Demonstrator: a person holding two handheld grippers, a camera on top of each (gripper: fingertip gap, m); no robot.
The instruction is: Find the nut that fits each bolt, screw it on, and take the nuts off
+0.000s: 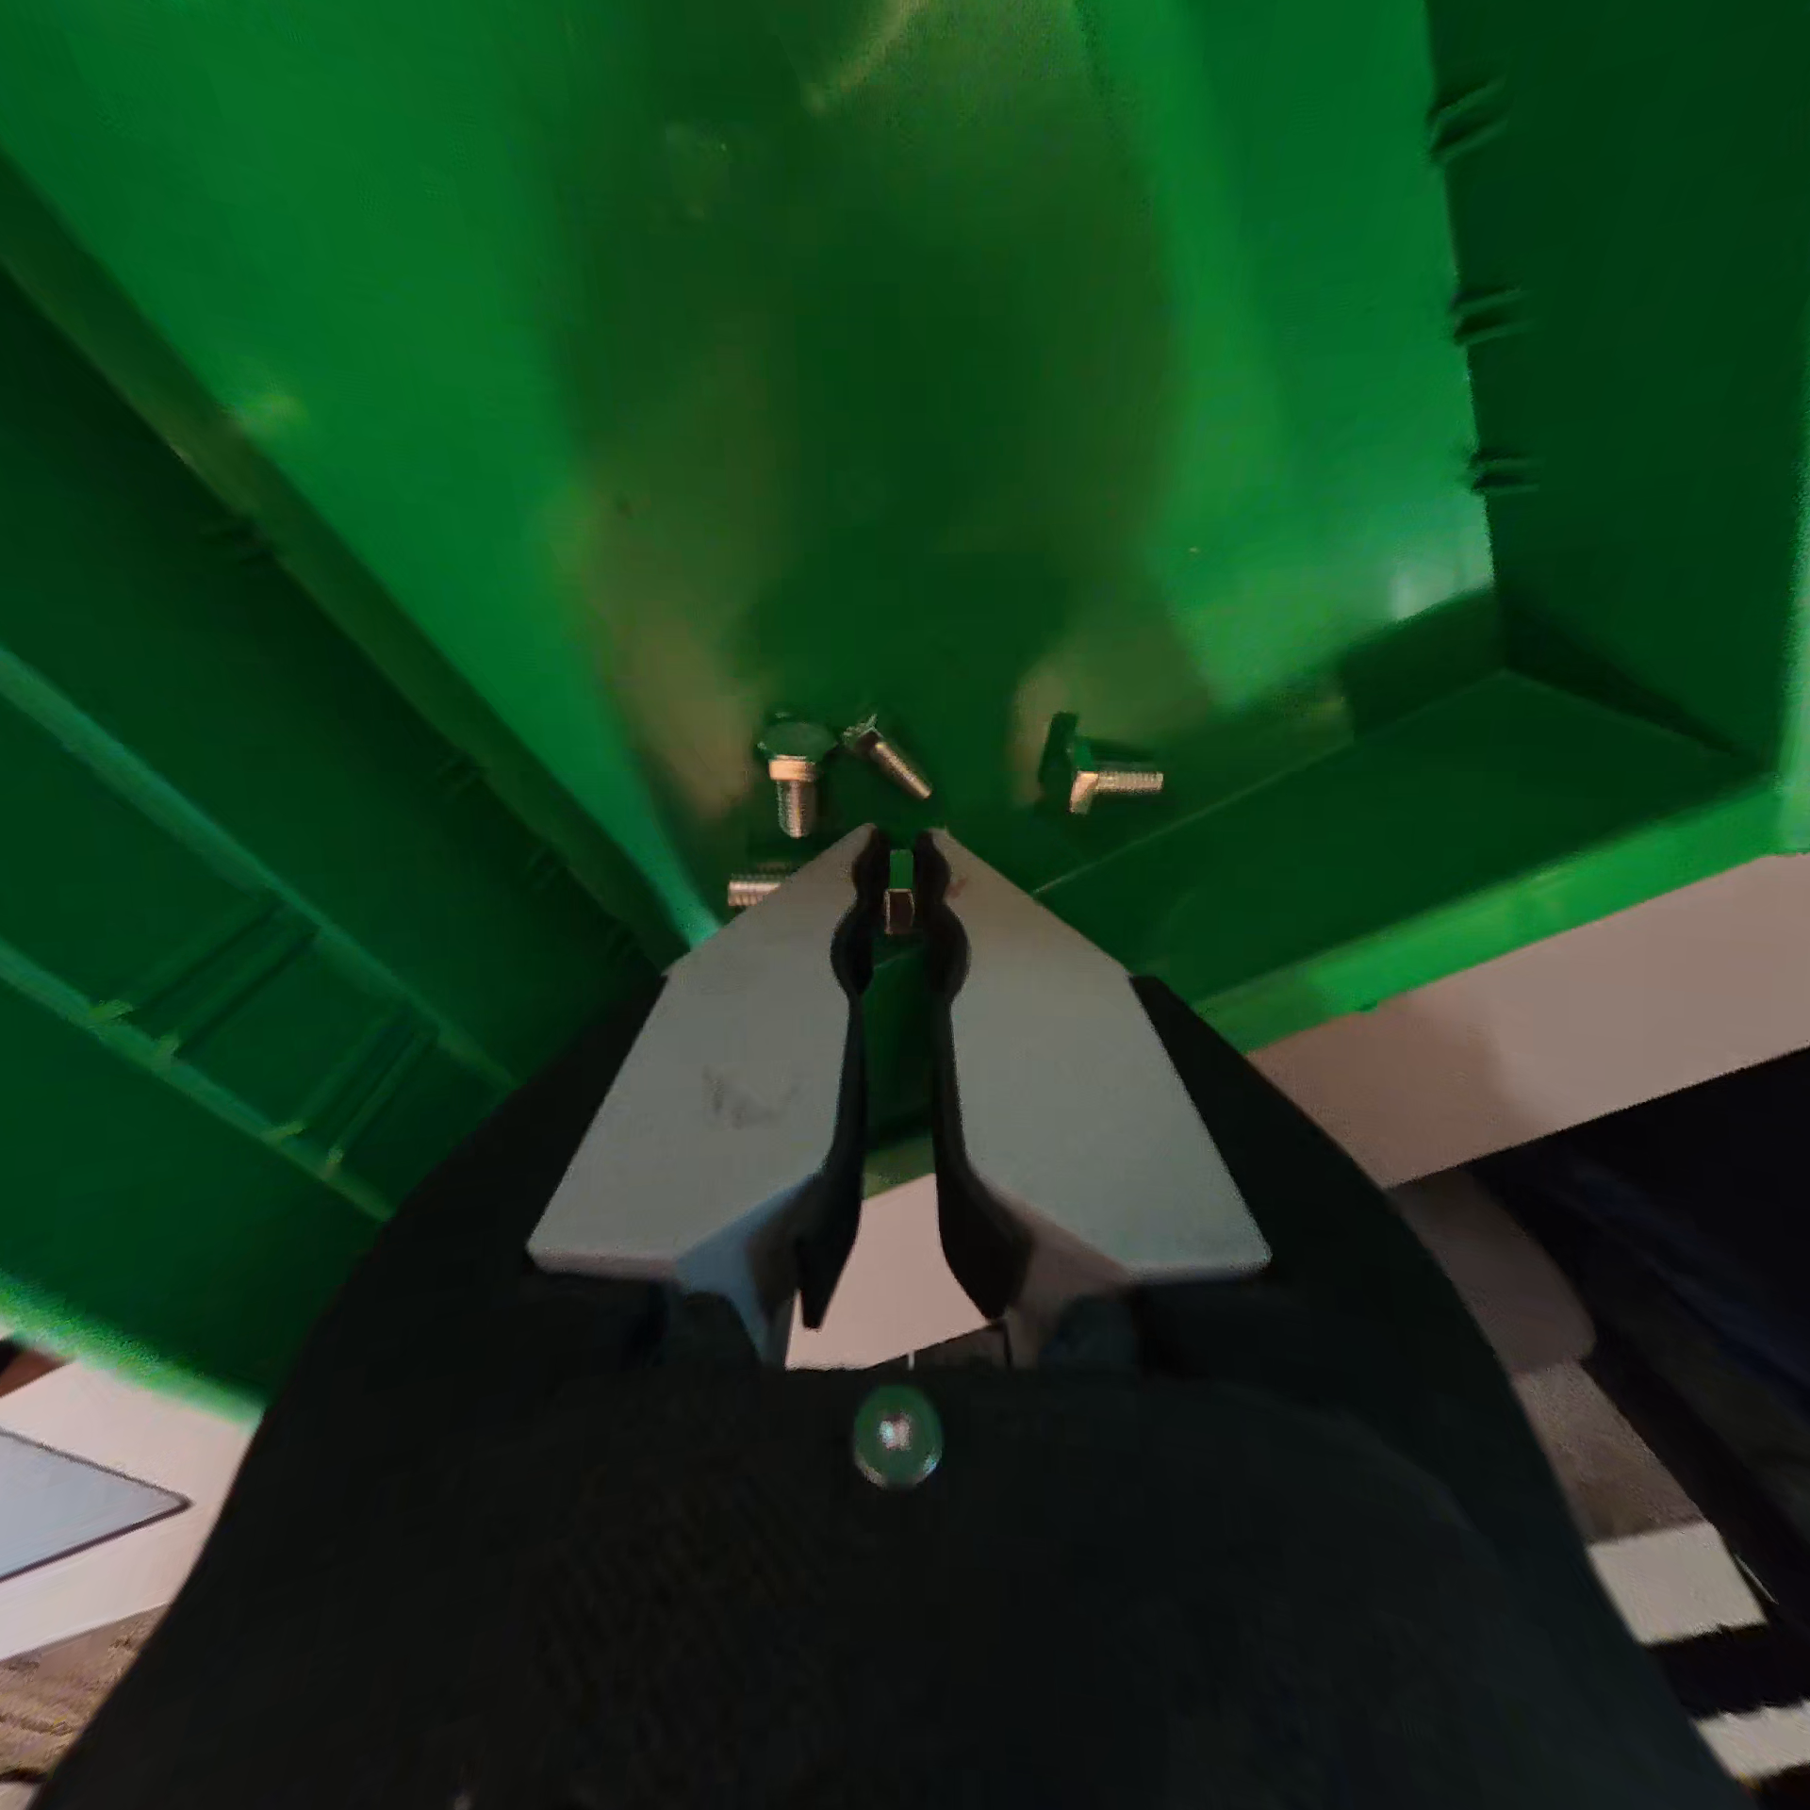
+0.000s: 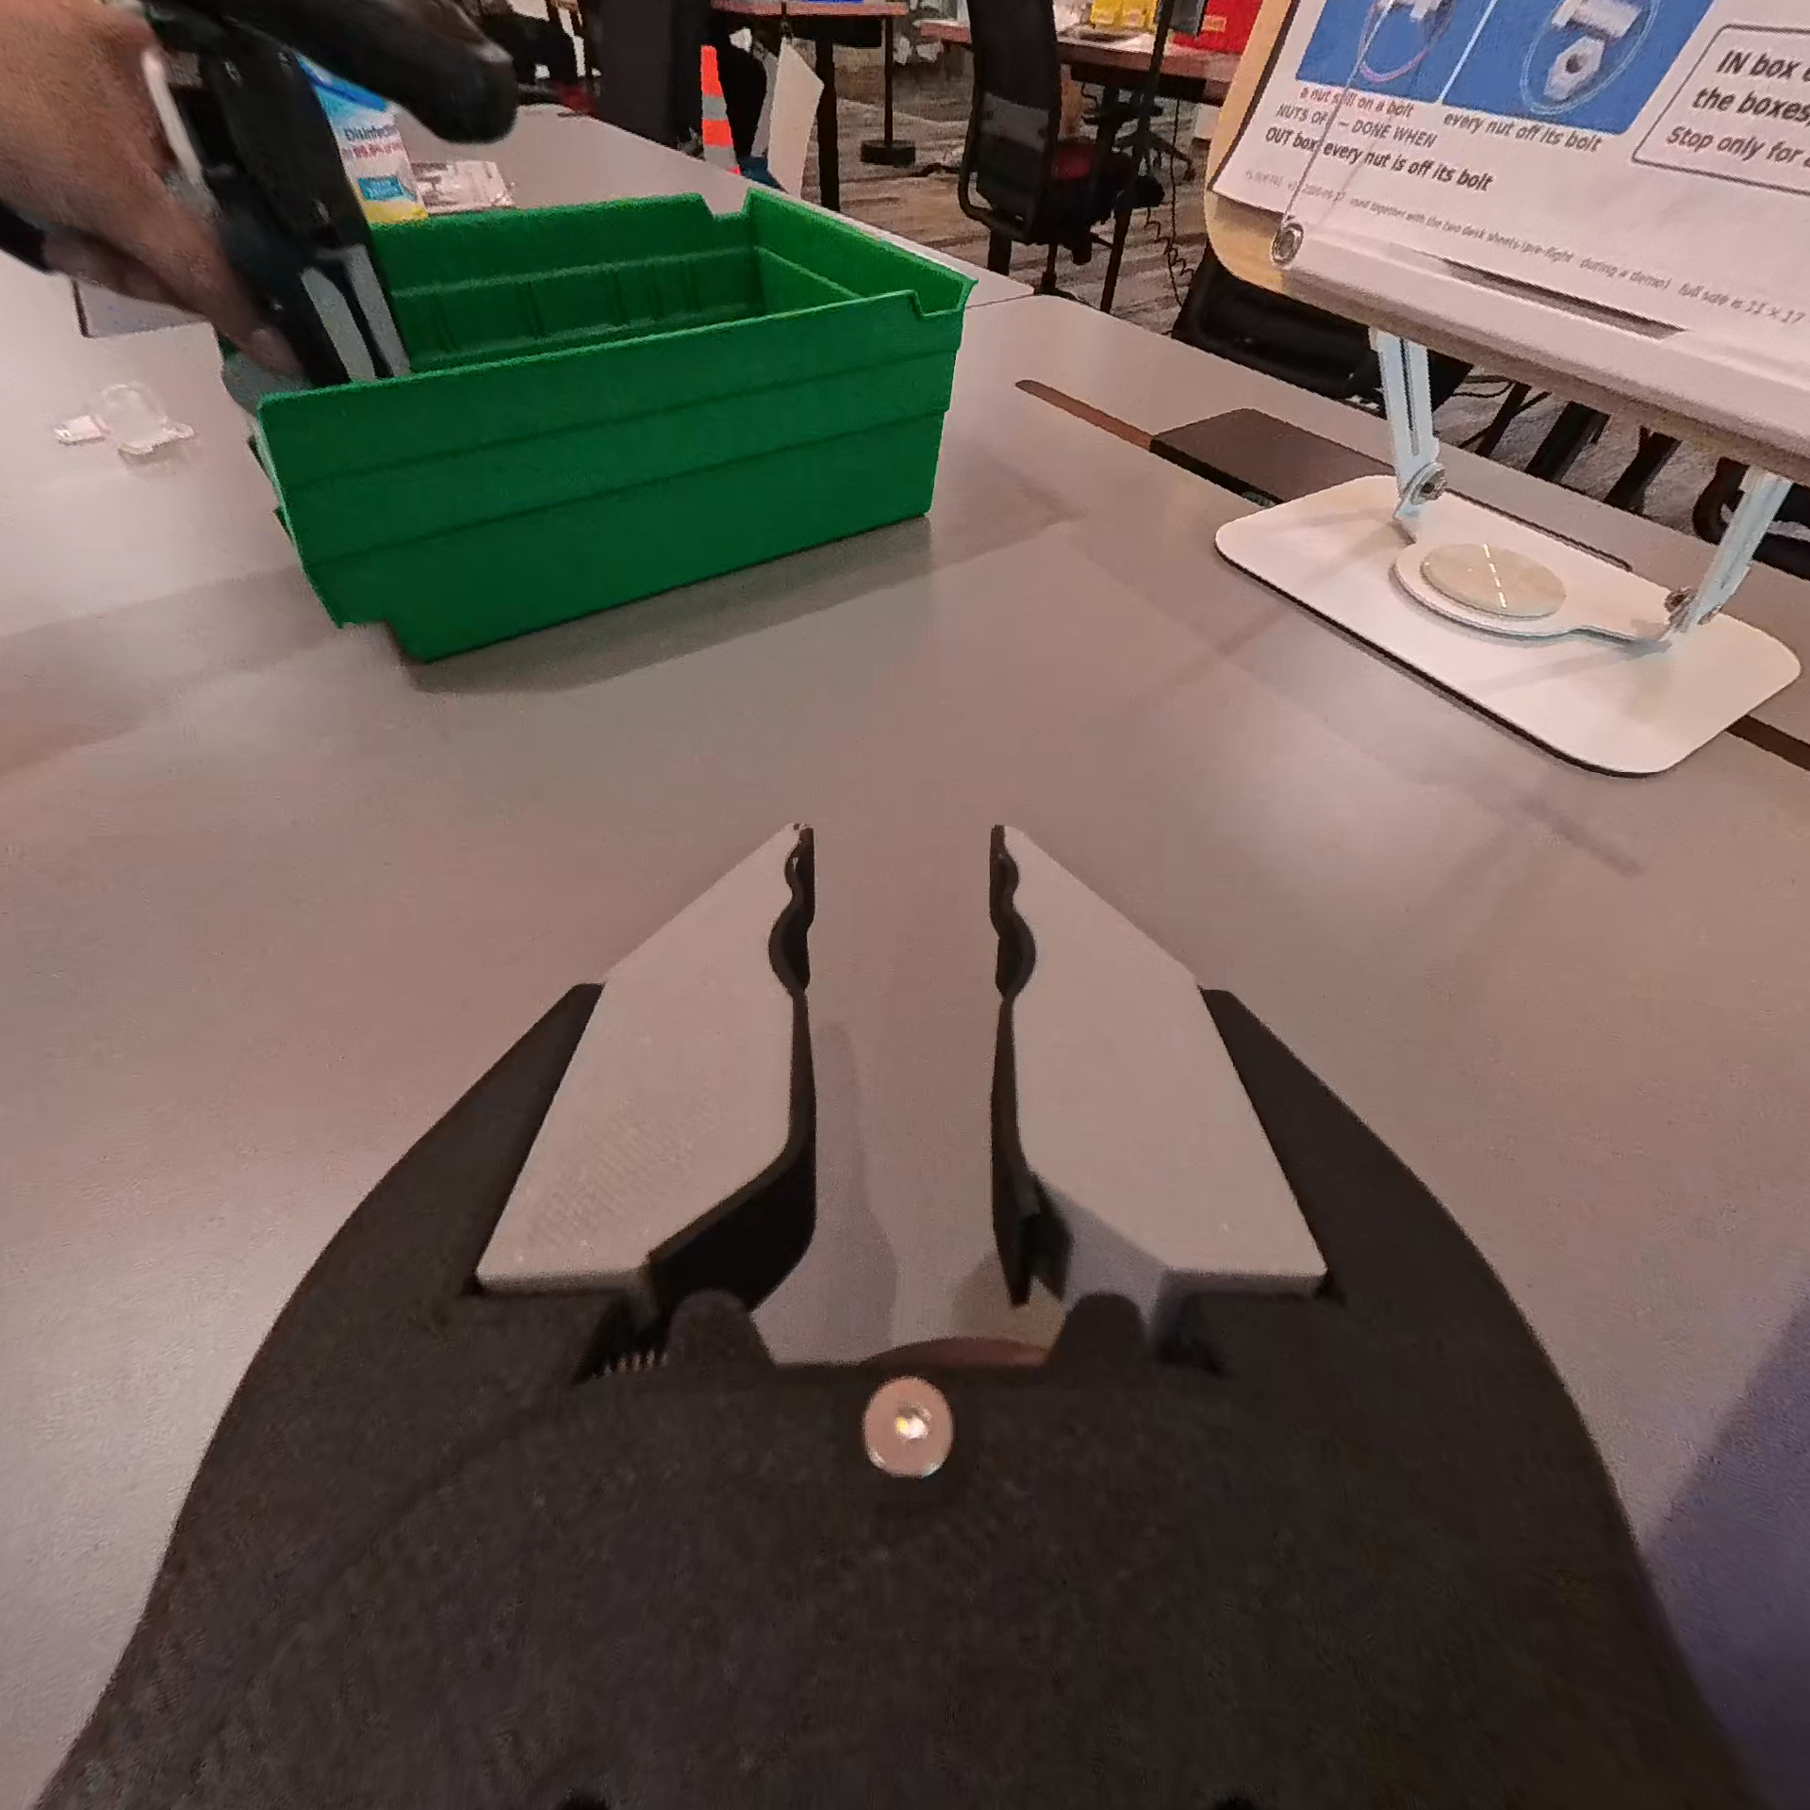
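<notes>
My left gripper (image 1: 901,852) reaches down into the green bin (image 1: 979,343) and is shut on a small silver bolt (image 1: 899,906) held between its black pads. Several more silver bolts lie on the bin floor just beyond the fingertips: a hex bolt (image 1: 795,784), a slim one (image 1: 891,764), one to the right (image 1: 1107,779), and one half hidden by my left finger (image 1: 759,889). In the right wrist view the bin (image 2: 627,470) stands at the far left with the left gripper (image 2: 333,323) dipped into it. My right gripper (image 2: 901,842) is open and empty above the grey table (image 2: 881,705).
A white document stand (image 2: 1508,607) holding a printed sheet is at the far right. A hand (image 2: 88,166) holds the left gripper. A bottle (image 2: 377,147) stands behind the bin. Small clear plastic pieces (image 2: 127,426) lie left of the bin. Chairs and desks are beyond the table.
</notes>
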